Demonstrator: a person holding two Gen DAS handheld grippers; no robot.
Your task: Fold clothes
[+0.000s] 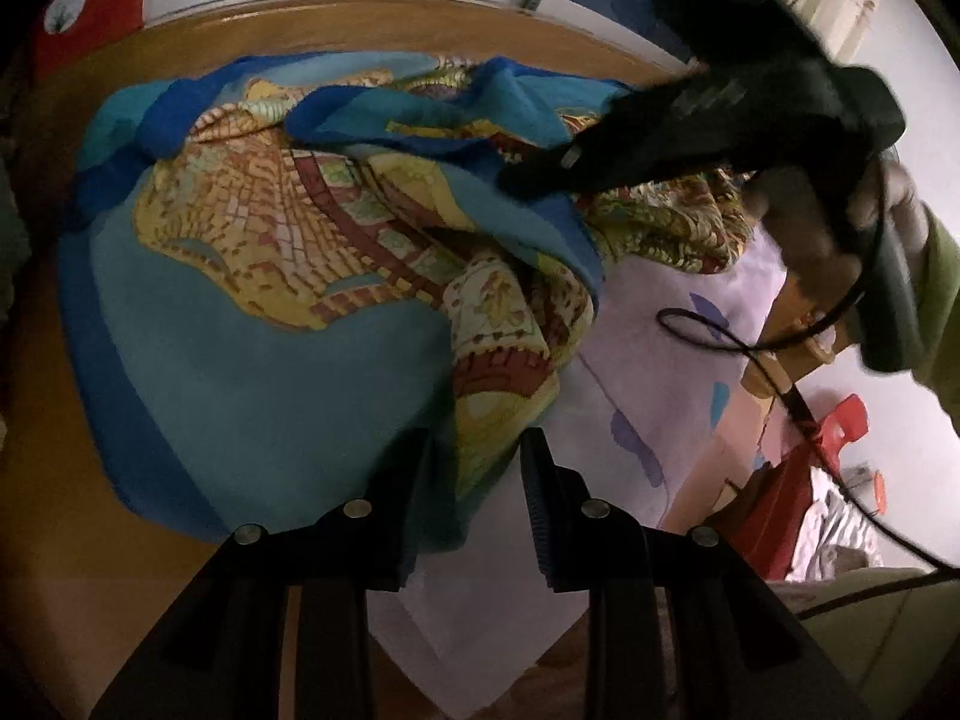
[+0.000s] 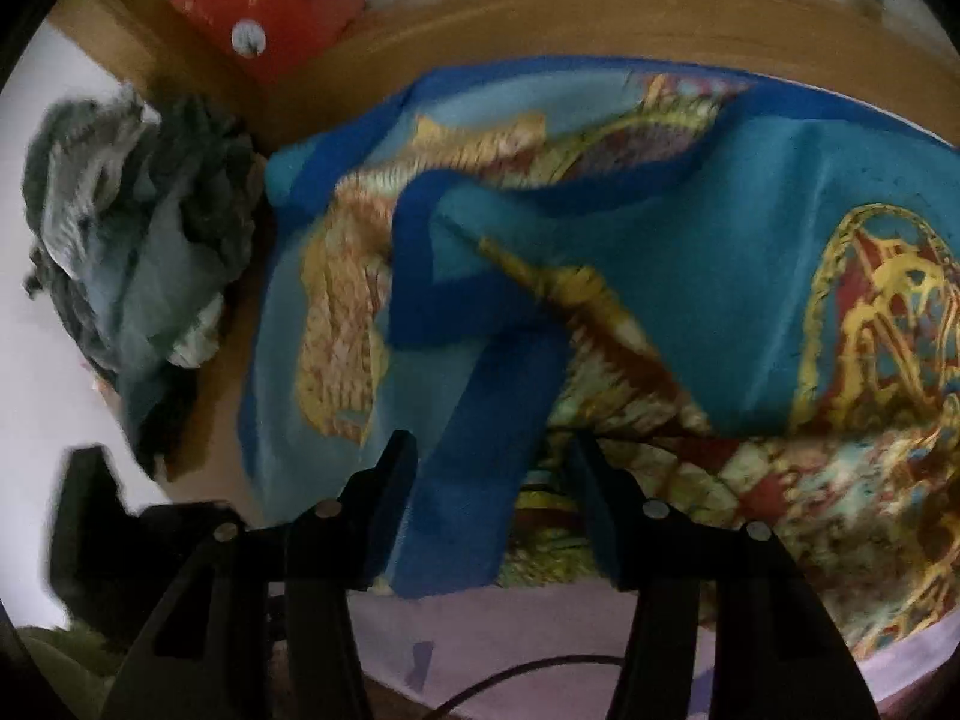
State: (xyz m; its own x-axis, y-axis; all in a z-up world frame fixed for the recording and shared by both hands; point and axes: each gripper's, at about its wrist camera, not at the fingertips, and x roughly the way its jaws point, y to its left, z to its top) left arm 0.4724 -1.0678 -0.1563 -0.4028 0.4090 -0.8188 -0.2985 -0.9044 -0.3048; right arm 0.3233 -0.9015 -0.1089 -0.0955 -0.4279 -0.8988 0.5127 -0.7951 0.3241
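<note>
Where it lies rumpled across the wooden tabletop point(image 1: 372, 24), the scarf point(image 1: 252, 324) shows a teal field, a dark blue border and a yellow, red and green mosaic print. Its far edge is bunched into folds, and its right side hangs over a pale lilac cloth point(image 1: 648, 372) spread beneath it.

The left tongs point(image 1: 474, 480) are parted, with the scarf's near corner lying between the two fingers; the gap is wide and neither pad presses the fabric. In the right wrist view the right tongs point(image 2: 489, 480) also stand apart, and a strip of the blue border point(image 2: 480, 468) runs down between them, loose from both fingers. From the left wrist view the right tongs point(image 1: 540, 171) appear blurred above the scarf's right side, held by a hand point(image 1: 840, 228) in a green sleeve point(image 1: 942, 312), with a black cable point(image 1: 750, 348) trailing below.

A crumpled grey-green garment point(image 2: 138, 240) sits just beside the scarf's left edge in the right wrist view. A red box point(image 2: 264, 0) stands at the tabletop's far corner. A red chair point(image 1: 846, 420) shows well apart on the floor.
</note>
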